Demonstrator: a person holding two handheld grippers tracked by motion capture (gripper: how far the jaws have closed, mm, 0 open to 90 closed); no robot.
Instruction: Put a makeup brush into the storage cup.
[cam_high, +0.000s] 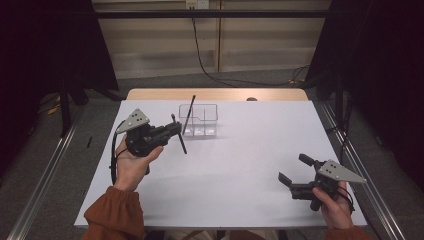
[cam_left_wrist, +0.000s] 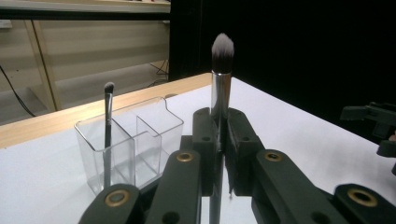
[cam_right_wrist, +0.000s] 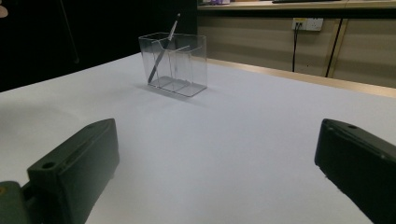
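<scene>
The left gripper (cam_high: 173, 129) clamps a makeup brush (cam_left_wrist: 221, 88) by its stiff, light, slippery handle, near the clear organizer (cam_high: 199, 120) toward the table's far edge. The right gripper (cam_high: 295, 170) is released.

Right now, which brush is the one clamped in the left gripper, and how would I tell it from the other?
Start at the white table, then find the clear acrylic organizer near its far edge. Just beside it, the left gripper is shut on the makeup brush. It has a shiny silver ferrule and a fluffy white-tipped head, unlike the thin brush standing in the organizer.
</scene>
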